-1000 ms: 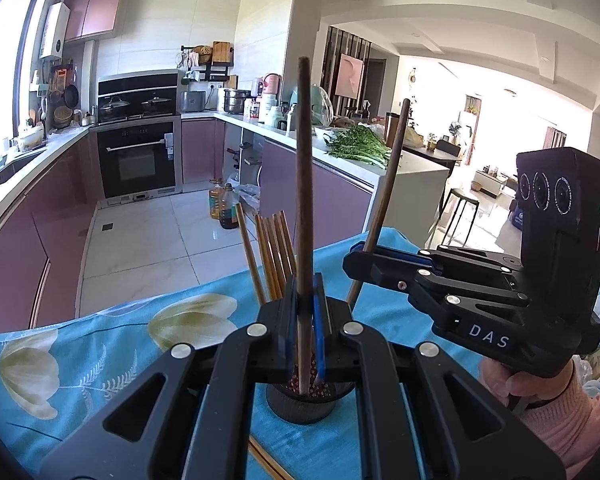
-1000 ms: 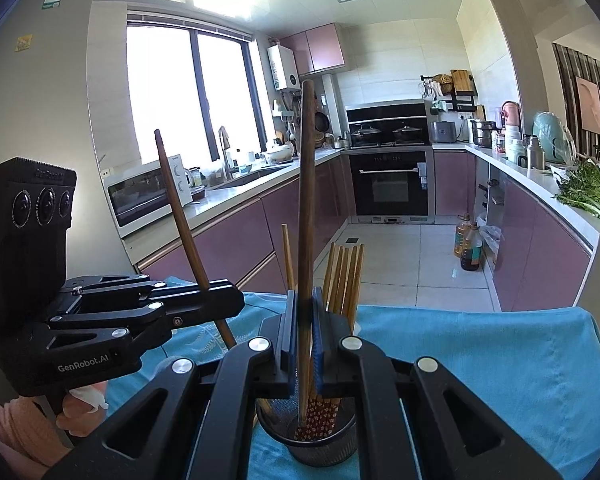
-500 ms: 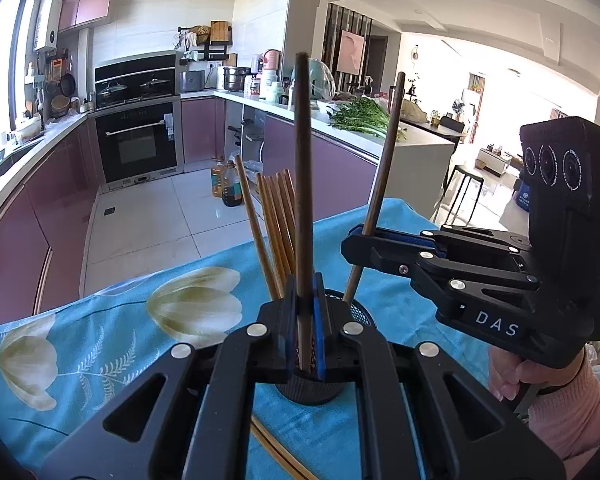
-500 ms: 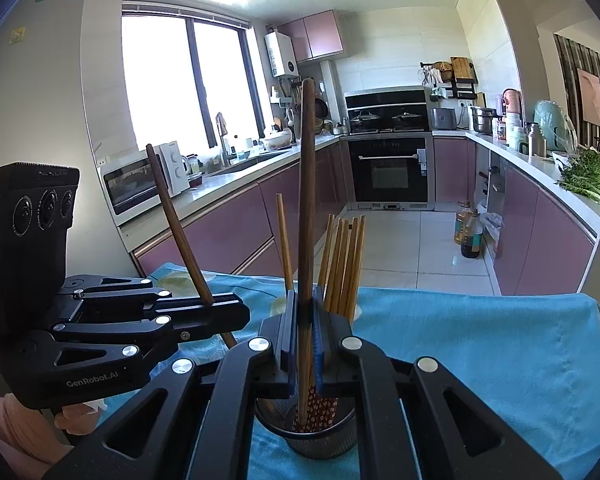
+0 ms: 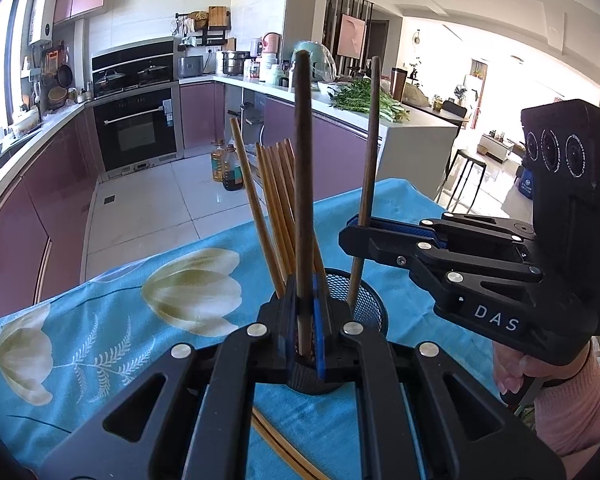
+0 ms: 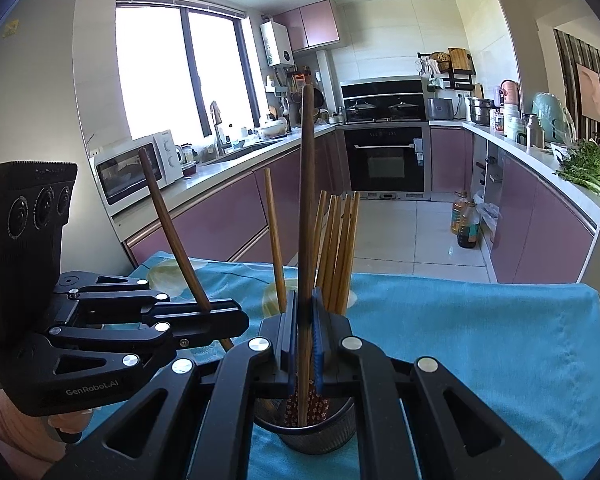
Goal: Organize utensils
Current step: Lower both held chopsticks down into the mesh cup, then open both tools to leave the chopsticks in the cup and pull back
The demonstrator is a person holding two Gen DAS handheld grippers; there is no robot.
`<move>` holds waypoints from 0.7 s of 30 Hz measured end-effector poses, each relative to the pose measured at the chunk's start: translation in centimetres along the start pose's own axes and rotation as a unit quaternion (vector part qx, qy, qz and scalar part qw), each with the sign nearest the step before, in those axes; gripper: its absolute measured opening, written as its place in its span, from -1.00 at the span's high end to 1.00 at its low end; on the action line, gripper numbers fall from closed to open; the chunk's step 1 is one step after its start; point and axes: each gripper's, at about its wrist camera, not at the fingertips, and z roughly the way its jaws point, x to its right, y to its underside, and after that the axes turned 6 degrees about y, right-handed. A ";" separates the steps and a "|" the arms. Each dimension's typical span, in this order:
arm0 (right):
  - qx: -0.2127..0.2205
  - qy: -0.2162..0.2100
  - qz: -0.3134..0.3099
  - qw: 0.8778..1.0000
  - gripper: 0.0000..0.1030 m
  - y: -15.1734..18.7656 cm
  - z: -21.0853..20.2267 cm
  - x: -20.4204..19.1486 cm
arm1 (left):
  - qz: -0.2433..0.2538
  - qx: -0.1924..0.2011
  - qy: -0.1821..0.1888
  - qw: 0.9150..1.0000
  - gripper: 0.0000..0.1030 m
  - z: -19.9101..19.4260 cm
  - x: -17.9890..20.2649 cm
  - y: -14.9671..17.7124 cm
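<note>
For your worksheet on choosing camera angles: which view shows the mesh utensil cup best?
The right wrist view: the mesh utensil cup shows its open mouth and front wall below the right claw. In the left wrist view, the left claw hides most of it, leaving part of the rim.

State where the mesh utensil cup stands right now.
The mesh utensil cup stands on the blue flowered cloth, centre of both wrist views, just beyond the left tool, holding light chopsticks.

Right tool (image 5: 362, 226): black linkage, silver screws, blue pads, "DAS" lettering, 3 round lenses. Left tool (image 6: 220, 314): "GenRobot.AI" marking. Pink sleeve (image 5: 572, 412) at wrist.
</note>
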 end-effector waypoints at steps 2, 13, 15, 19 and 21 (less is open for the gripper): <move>-0.004 0.000 0.000 1.000 0.89 0.2 0.2 0.1 | -0.001 -0.005 0.000 1.000 0.85 0.2 0.0 0.1; -0.020 -0.003 0.010 1.000 0.89 0.6 1.7 1.2 | -0.024 -0.026 0.006 0.999 0.85 1.9 -1.7 -0.1; -0.022 -0.003 0.012 1.000 0.88 0.6 1.9 1.3 | -0.027 -0.027 0.008 0.999 0.85 2.3 -1.9 -0.2; -0.025 -0.004 0.015 1.000 0.88 0.7 2.3 1.5 | -0.039 -0.034 0.006 0.999 0.85 3.0 -2.4 0.0; -0.026 -0.003 0.017 0.999 0.87 0.8 2.4 1.7 | -0.038 -0.034 -0.002 0.999 0.85 3.3 -2.5 0.3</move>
